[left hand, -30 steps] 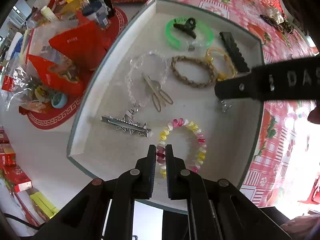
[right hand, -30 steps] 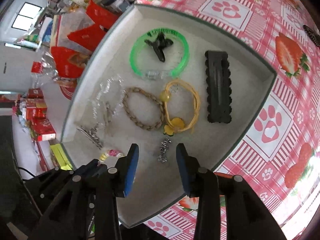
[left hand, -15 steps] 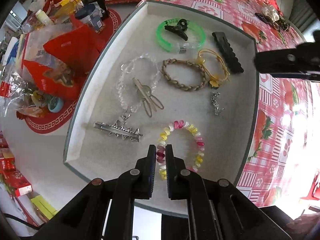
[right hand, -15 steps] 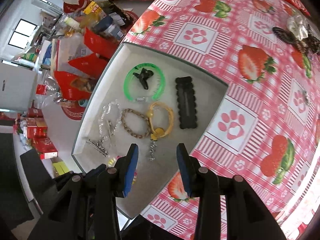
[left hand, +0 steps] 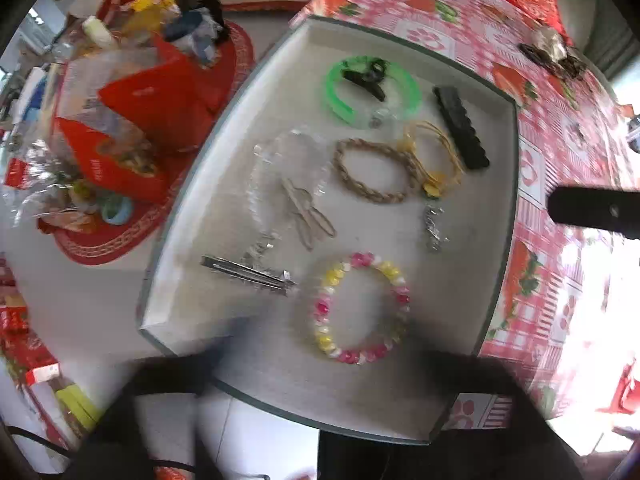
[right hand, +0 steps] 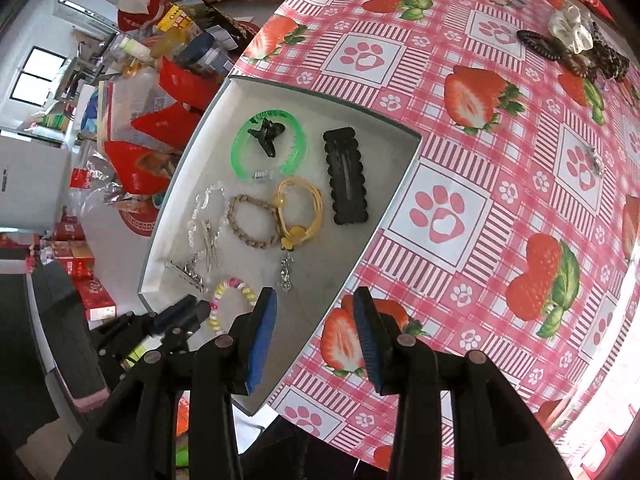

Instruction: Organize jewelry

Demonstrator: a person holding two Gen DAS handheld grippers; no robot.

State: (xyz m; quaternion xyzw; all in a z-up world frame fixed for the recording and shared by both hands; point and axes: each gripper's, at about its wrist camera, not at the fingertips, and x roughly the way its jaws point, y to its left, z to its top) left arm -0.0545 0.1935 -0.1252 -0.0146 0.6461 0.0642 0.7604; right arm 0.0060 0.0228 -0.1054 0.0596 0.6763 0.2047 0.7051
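Observation:
A grey tray (left hand: 496,264) (right hand: 396,184) holds several pieces: a green bangle (left hand: 408,84) (right hand: 240,148) with a black claw clip (left hand: 366,80), a black scalloped clip (right hand: 346,176), a braided band (left hand: 372,172), a yellow cord band (right hand: 300,208), a clear bead bracelet (left hand: 260,176), a silver clip (left hand: 248,272), a small silver charm (right hand: 286,274) and a pink-yellow bead bracelet (left hand: 360,308). My right gripper (right hand: 314,340) is open and empty above the tray's near edge. My left gripper shows in the right wrist view (right hand: 188,316), apparently shut; its own view shows only dark blur.
Scrunchies and hair clips (right hand: 572,44) lie at the far right of the strawberry tablecloth (right hand: 480,220). A small silver piece (right hand: 594,160) lies on the cloth. Red bags and clutter (left hand: 120,120) crowd the left of the tray.
The right gripper has pulled back and up from the tray towards the cloth. The left gripper's fingers have dropped out of its own view, and the bead bracelet lies uncovered.

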